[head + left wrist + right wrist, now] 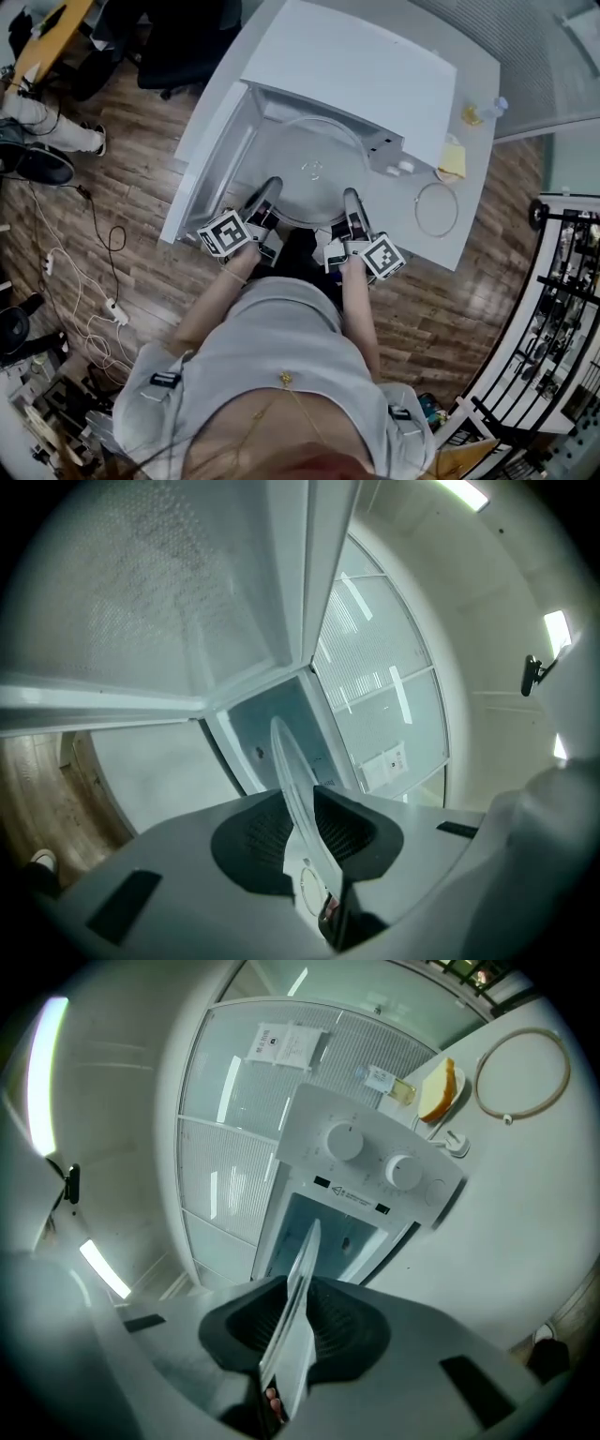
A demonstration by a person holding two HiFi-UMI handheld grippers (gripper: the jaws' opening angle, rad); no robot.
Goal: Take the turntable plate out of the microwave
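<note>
Left gripper (265, 199) and right gripper (351, 204) are each clamped on the near rim of the glass turntable plate (314, 159) — one at either side. The plate spans between them at the open front of the white microwave (375, 66) — door (206, 150) swung left.

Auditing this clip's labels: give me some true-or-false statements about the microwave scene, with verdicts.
1. The left gripper and the right gripper each have jaws shut on the glass plate's rim. True.
2. The door of the microwave is shut. False: it stands open at the left.
3. A thin ring lies on the table right of the microwave. True.
4. The glass plate lies on the table. False: both grippers hold it at the microwave.
</note>
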